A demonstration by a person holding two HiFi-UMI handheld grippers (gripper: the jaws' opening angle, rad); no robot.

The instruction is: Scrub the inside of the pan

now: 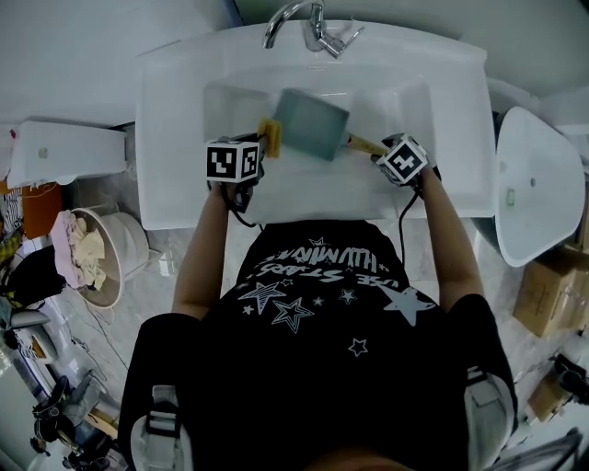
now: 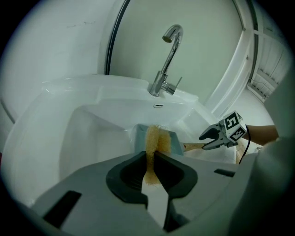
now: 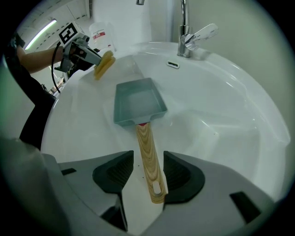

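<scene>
Head view, we find the pan (image 1: 313, 124) lying in the sink (image 1: 175, 138) below the tap (image 1: 304, 23); left gripper view, the left gripper (image 2: 151, 157) pinches the sponge (image 2: 154, 138) tight near it; right gripper view, the right gripper (image 3: 148, 160) gapes around the wooden handle (image 3: 144, 138), unclamped, so we likely must grip that before scrubbing.

Matt pan (image 3: 138, 103) with grained wooden handle (image 3: 148, 156), rough sponge (image 3: 105, 63), glossy sink (image 3: 221, 115), shiny metal tap (image 3: 184, 27).
</scene>
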